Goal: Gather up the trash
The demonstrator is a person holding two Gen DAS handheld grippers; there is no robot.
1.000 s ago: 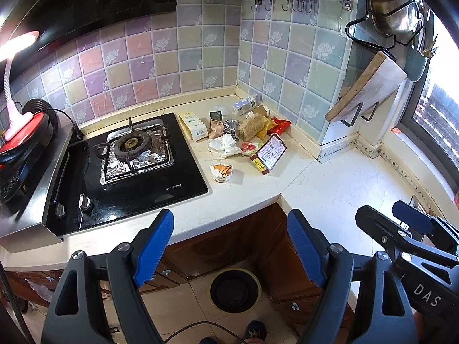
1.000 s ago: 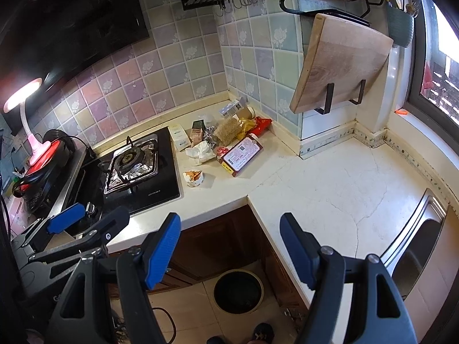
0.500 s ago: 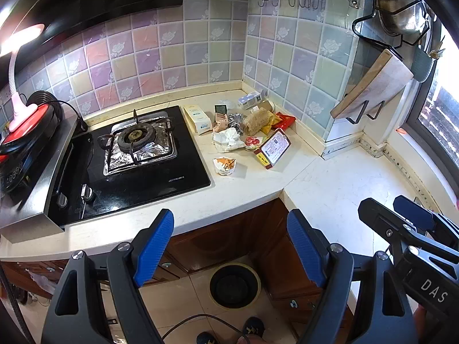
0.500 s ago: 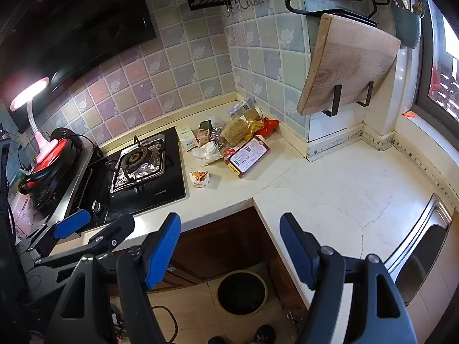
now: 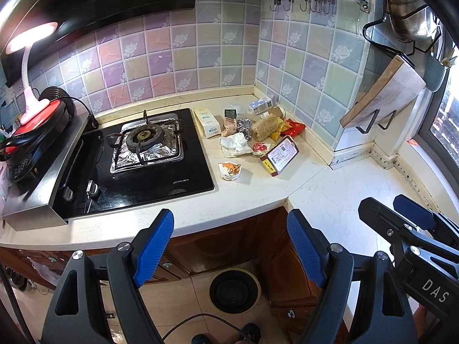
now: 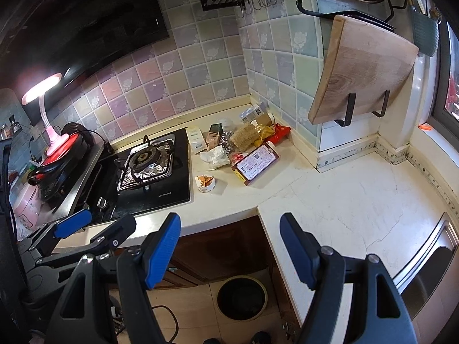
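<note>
Trash heaped in the tiled countertop (image 5: 258,197) corner, beside the stove (image 5: 137,160).
Left gripper (image 5: 229,246) and right gripper (image 6: 229,246) hover apart-jawed, well short of the trash pile (image 5: 252,134).

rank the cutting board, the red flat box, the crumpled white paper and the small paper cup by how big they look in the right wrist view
1. cutting board, by far the largest, though it also hangs nearer the camera
2. red flat box
3. crumpled white paper
4. small paper cup, only a little smaller than the paper, so those two are close

Bare cream stone countertop (image 6: 358,189) lay open at the frame's right; at centre, a red-edged flat box (image 6: 256,162) and a crumpled white wrapper (image 6: 215,156) fronted the corner litter.
</note>
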